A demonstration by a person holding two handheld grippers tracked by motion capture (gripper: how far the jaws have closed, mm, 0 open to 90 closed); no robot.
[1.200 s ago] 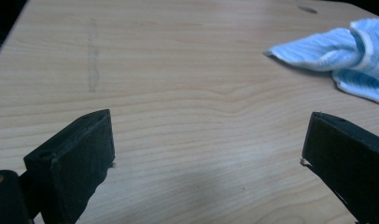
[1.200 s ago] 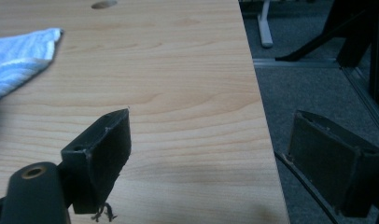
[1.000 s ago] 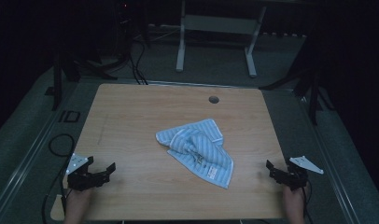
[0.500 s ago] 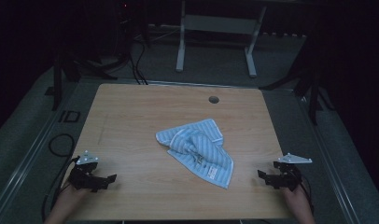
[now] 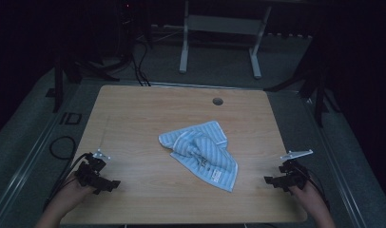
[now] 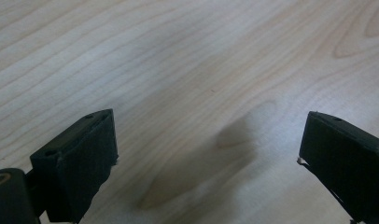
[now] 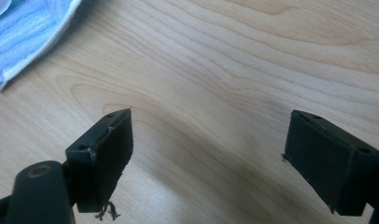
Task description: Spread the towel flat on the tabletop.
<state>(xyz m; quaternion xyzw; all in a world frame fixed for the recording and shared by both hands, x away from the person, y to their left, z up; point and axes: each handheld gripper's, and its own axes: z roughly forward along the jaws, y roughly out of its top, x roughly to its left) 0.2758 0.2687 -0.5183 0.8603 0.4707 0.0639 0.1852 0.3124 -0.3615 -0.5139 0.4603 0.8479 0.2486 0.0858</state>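
On table, centre: blue striped towel (image 5: pixel 199 153), crumpled and partly folded over itself, white-edged, one corner trailing toward near-right edge.
Towel contact: none; well apart from both grippers, roughly between them.
Towel in right gripper view: one blue corner with white hem (image 7: pixel 24 35) at upper left, beyond and to the side of the jaws, not between them.
Table (image 5: pixel 134 118): light wood, rounded corners, round cable hole (image 5: pixel 217 101) near far edge.
Left gripper (image 5: pixel 112 184): near-left corner of table, held in left hand (image 5: pixel 70 194), low over the wood, jaws pointing toward table middle.
Left gripper fingers: spread wide, nothing between; in left gripper view (image 6: pixel 206 154) only bare wood grain and a soft shadow in the gap.
Right gripper (image 5: pixel 269 179): near-right corner, held in right hand (image 5: pixel 311 194), grey three-cornered plate on top, jaws pointing inward toward towel.
Right gripper fingers: spread wide, nothing pinched; in right gripper view (image 7: pixel 208 154) bare wood between the pads, a few loose fibres hanging from the left pad's lower edge.
Gripper height: close above tabletop; touching or not, cannot tell.
Surroundings: dark floor, cables at far left, white frame legs (image 5: pixel 184 52) beyond far edge.
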